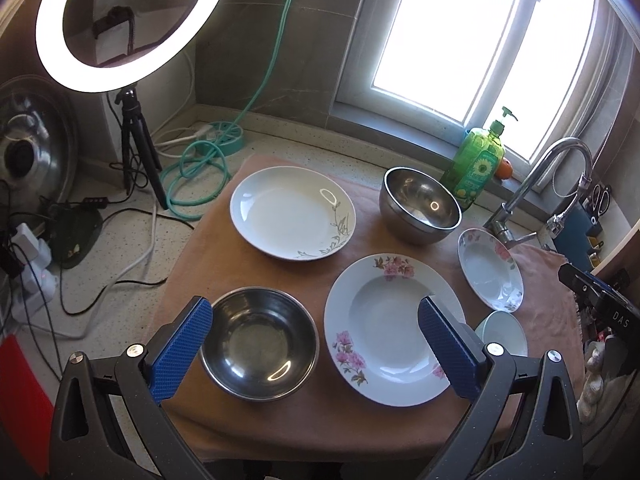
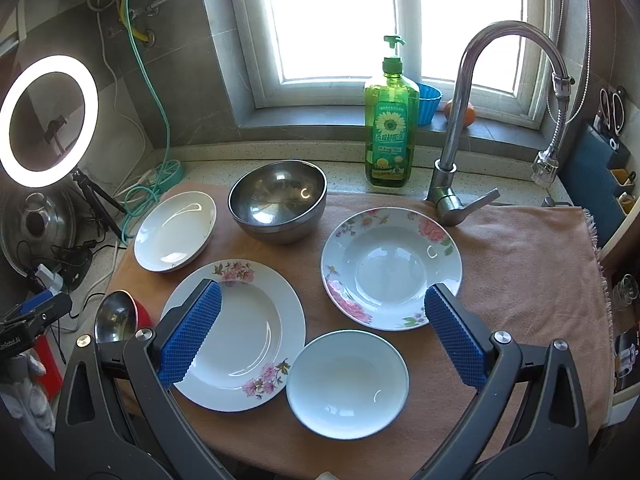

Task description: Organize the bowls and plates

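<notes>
Resting flat, pink-flowered white plate (image 1: 394, 330) beside shiny steel bowl (image 1: 259, 350).

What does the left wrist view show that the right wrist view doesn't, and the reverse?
Only the left wrist view shows the small steel bowl whole; the right one catches just its edge. Only the right wrist view shows the white bowl whole, the blue cup on the sill and the tap's base. Both show the big steel bowl, the pink-flower plate, the rose plate, the plain plate, the soap bottle, the ring light and the towel. Left claw and right claw are open and empty.
</notes>
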Motion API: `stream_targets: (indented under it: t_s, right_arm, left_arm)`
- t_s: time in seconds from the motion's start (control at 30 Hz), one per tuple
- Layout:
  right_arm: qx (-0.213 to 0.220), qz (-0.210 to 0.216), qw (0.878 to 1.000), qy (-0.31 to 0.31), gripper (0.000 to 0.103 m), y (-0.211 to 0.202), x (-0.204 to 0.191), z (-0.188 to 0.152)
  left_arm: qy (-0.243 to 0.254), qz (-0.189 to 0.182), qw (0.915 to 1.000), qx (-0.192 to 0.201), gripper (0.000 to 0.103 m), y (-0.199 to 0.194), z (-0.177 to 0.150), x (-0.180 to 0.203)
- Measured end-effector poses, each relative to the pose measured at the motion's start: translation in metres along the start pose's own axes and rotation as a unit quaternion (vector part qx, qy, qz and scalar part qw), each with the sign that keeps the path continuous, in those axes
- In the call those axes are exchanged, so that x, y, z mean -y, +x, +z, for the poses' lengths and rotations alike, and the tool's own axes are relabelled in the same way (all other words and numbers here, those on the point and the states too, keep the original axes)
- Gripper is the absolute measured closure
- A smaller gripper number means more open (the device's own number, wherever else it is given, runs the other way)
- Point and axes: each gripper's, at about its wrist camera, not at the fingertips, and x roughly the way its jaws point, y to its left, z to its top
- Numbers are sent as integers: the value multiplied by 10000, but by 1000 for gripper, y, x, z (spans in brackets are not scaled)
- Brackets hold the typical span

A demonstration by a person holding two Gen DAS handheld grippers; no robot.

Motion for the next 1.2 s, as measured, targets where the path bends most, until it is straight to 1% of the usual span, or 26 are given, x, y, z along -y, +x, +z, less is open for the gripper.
stream_targets:
  t_s: [0.13, 0.2, 0.27, 0.33, 0.4, 0.43, 0.47, 0.53, 0.57, 0.63, 0.7, 0.77, 0.83, 0.87, 0.93, 1.0, 1.03, 1.2]
  right_arm:
    - [-182, 357, 9990, -211, 0, 13, 4, 4]
    - [-288, 574, 9975, -303, 4, 20, 6, 7]
    - [-488, 833, 9946, -376, 13, 31, 7, 9]
    - [-702, 1037, 9910, -472, 14, 44, 8, 10]
    - [-869, 1132, 9881, -569, 17, 56, 8, 11]
    - [-965, 1207, 9862, -602, 22, 61, 9, 11]
    - [-1079, 1288, 9838, -628, 28, 68, 9, 11]
    - [-1277, 1439, 9790, -668, 34, 79, 8, 12]
    - [-1360, 1475, 9772, -694, 36, 84, 7, 12]
    - [-1506, 1591, 9728, -747, 39, 94, 5, 11]
    - [-1641, 1683, 9686, -805, 43, 105, 3, 11]
    - [-1798, 1747, 9650, -769, 45, 118, 2, 11]
    - [-1981, 1847, 9604, -659, 48, 131, 3, 11]
    - [-2044, 1884, 9586, -621, 53, 137, 3, 11]
    - [-2144, 1915, 9561, -572, 57, 147, 2, 12]
    - [-2213, 1947, 9540, -544, 57, 155, 0, 13]
    - [-2231, 1940, 9537, -552, 58, 157, -1, 14]
    - [-2285, 1893, 9528, -645, 58, 170, -8, 20]
  left_arm:
    - [-189, 59, 9998, -65, 2, -1, -12, -1]
    - [-292, 93, 9995, -100, 2, -2, -17, -1]
    - [-380, 128, 9991, -148, 2, -2, -24, 0]
    - [-462, 126, 9986, -203, 2, -2, -31, 2]
    - [-526, 128, 9982, -254, 3, -1, -38, 3]
    - [-563, 113, 9979, -284, 7, 0, -41, 4]
    - [-599, 96, 9976, -327, 9, 1, -45, 6]
    - [-686, 49, 9968, -403, 13, 3, -52, 8]
    - [-749, 31, 9962, -434, 15, 5, -55, 8]
    - [-874, -63, 9948, -522, 22, 7, -63, 9]
    - [-968, -156, 9932, -633, 25, 12, -70, 11]
    - [-1116, -269, 9904, -765, 32, 18, -77, 12]
    - [-1267, -395, 9870, -907, 46, 26, -84, 12]
    - [-1345, -462, 9851, -970, 48, 30, -87, 11]
    - [-1436, -570, 9823, -1056, 49, 34, -92, 13]
    - [-1461, -595, 9814, -1096, 50, 38, -95, 14]
    - [-1497, -624, 9803, -1125, 54, 41, -96, 14]
    - [-1736, -781, 9746, -1183, 60, 54, -98, 13]
